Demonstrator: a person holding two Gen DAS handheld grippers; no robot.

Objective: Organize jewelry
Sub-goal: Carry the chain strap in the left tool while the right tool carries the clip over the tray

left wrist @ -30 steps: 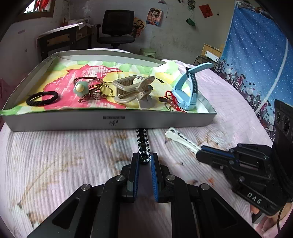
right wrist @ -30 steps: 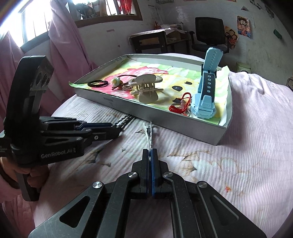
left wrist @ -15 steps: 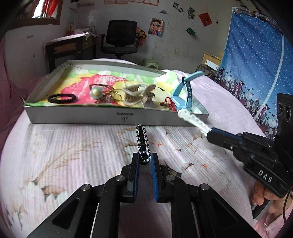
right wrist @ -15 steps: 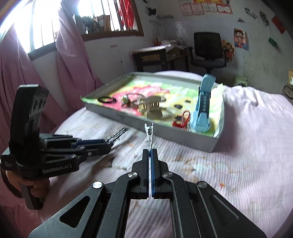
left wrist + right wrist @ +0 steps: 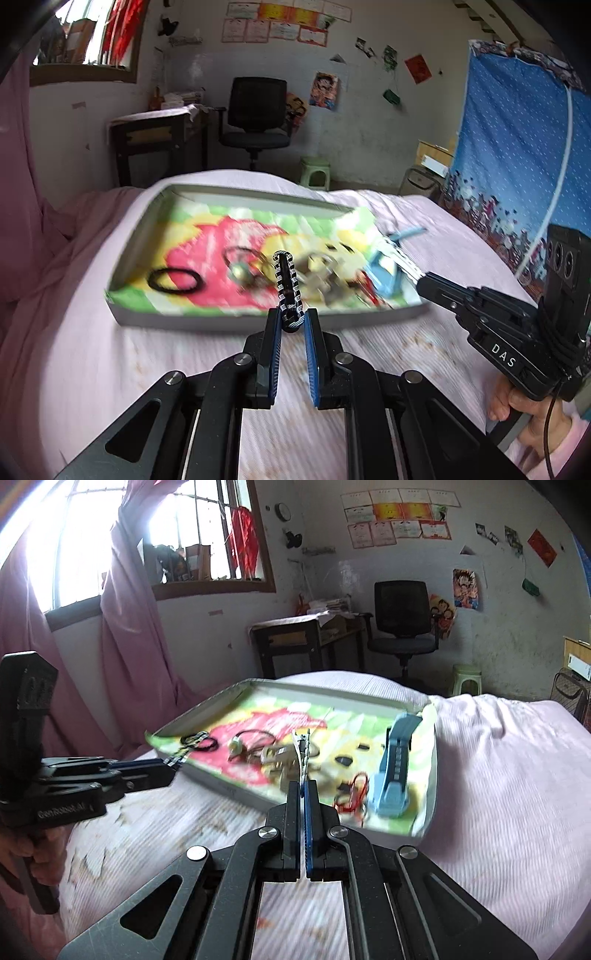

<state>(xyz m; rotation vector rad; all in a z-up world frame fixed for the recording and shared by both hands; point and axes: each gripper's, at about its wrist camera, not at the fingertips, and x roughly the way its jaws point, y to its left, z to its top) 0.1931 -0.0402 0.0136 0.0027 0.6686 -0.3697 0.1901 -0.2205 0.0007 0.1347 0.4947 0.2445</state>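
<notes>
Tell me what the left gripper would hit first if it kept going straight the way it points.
Probably the tray's near wall, directly ahead of the left gripper and its black-and-white hair clip; depth is hard to judge.

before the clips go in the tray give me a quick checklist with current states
1. Left gripper shut on black hair clip: ok.
2. Right gripper shut on white hair clip: ok.
3. Both clips lifted off the bedspread: ok.
4. Free spot in tray among its items: cannot tell, blurred.
5. Grippers apart from each other: ok.
</notes>
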